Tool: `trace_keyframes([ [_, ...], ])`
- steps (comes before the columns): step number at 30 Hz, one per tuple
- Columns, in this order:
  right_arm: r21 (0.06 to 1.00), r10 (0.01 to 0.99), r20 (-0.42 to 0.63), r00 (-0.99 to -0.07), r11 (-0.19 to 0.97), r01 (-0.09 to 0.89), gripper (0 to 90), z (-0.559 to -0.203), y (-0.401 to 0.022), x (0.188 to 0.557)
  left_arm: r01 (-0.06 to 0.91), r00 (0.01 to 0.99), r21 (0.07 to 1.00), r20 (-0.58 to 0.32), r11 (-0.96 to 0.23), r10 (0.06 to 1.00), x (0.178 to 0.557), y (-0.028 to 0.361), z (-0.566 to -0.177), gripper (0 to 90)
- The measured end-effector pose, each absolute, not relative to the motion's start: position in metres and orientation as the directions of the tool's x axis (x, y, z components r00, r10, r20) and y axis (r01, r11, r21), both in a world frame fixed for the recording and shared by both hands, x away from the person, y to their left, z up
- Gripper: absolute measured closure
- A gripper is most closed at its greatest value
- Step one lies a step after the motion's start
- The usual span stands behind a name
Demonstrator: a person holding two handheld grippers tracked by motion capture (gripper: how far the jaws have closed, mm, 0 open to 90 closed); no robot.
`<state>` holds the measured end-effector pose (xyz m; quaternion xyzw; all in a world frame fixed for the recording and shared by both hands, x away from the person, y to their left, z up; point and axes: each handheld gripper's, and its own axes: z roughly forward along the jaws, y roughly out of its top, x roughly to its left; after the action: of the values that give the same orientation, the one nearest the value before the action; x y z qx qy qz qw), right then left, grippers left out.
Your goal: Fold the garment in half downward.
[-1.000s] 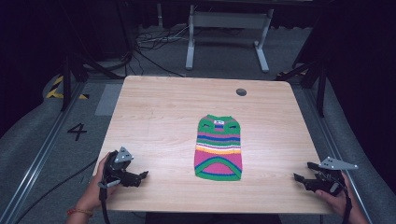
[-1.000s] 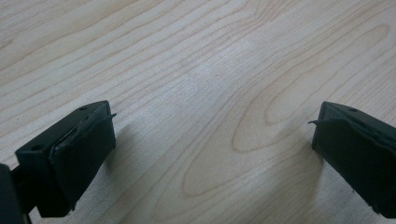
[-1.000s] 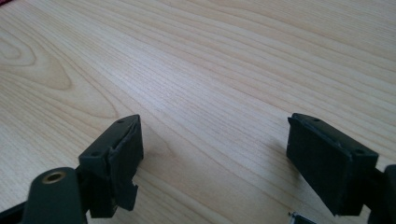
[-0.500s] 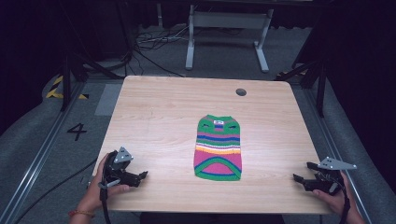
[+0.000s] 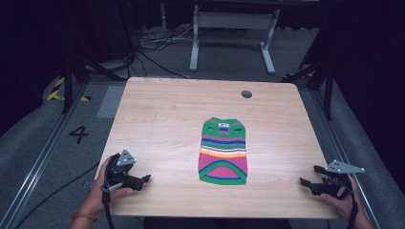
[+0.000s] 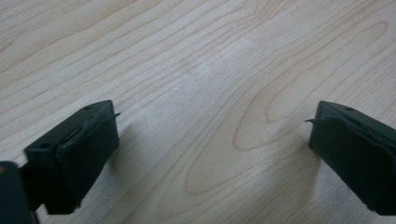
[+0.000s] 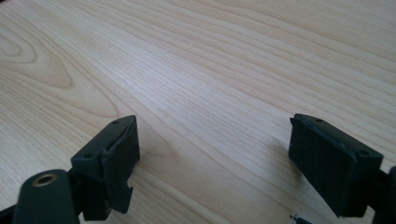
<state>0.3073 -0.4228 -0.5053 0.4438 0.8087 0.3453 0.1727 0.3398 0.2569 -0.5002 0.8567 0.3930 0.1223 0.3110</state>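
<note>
A small striped knitted garment (image 5: 223, 151), a pet-sized sweater in green, pink, blue, yellow and orange bands, lies flat on the light wooden table (image 5: 162, 114), a little right of the table's middle. Its long axis runs from the near edge toward the far edge, with the narrower neck end, which carries a small white label, pointing away from the person and the wider arched hem toward the person. Nothing lies on top of it, and there is no container on the table; a round dark grommet hole (image 5: 246, 94) sits in the tabletop near the far edge, beyond the sweater. The left gripper (image 5: 143, 180) rests at the near left corner, held in the person's left hand (image 5: 98, 193), its jaws spread wide apart over bare wood and aimed rightward toward the sweater, well apart from it. The right gripper (image 5: 308, 183) sits at the near right corner in the right hand (image 5: 344, 202), its jaws likewise parted with nothing between them, pointing leftward, also well apart from the garment, which lies between the two grippers.
</note>
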Motion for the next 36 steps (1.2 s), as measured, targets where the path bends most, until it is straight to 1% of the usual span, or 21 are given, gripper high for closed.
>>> trace_keyframes([
  [3,0.706,0.834,0.026,-0.552,0.375,0.601,18.9,-0.504,-0.423,0.31,0.6,0.661,0.629,-0.043,-0.494,0.749,0.344,0.26,-0.497,15.7],
  [5,0.702,0.829,0.022,-0.559,0.386,0.599,23.5,-0.503,-0.423,0.312,0.604,0.664,0.616,-0.038,-0.505,0.747,0.346,0.259,-0.496,16.3],
  [8,0.694,0.834,0.013,-0.552,0.39,0.605,25.0,-0.5,-0.421,0.318,0.591,0.663,0.606,0.011,-0.532,0.749,0.351,0.257,-0.49,18.4],
  [13,0.702,0.823,0.029,-0.567,0.387,0.598,26.9,-0.491,-0.413,0.327,0.572,0.676,0.627,0.005,-0.529,0.736,0.361,0.249,-0.481,18.9],
  [21,0.711,0.805,-0.004,-0.593,0.419,0.565,27.6,-0.477,-0.4,0.346,0.554,0.715,0.623,-0.016,-0.552,0.699,0.382,0.235,-0.474,19.8],
  [24,0.715,0.79,-0.055,-0.61,0.458,0.529,31.0,-0.471,-0.387,0.356,0.553,0.713,0.632,-0.021,-0.543,0.701,0.392,0.231,-0.47,19.3],
  [30,0.712,0.772,-0.041,-0.634,0.468,0.524,34.0,-0.466,-0.371,0.376,0.533,0.724,0.646,-0.014,-0.546,0.69,0.409,0.219,-0.466,20.5],
  [32,0.725,0.769,-0.022,-0.639,0.452,0.519,35.4,-0.463,-0.363,0.387,0.516,0.732,0.651,0.004,-0.557,0.681,0.417,0.211,-0.465,21.5],
  [33,0.728,0.768,-0.017,-0.64,0.449,0.519,36.0,-0.462,-0.361,0.39,0.516,0.739,0.649,-0.008,-0.559,0.674,0.422,0.208,-0.464,21.5],
  [36,0.741,0.759,-0.022,-0.651,0.45,0.499,39.7,-0.458,-0.349,0.404,0.505,0.742,0.655,0.004,-0.563,0.67,0.431,0.197,-0.464,22.3],
])
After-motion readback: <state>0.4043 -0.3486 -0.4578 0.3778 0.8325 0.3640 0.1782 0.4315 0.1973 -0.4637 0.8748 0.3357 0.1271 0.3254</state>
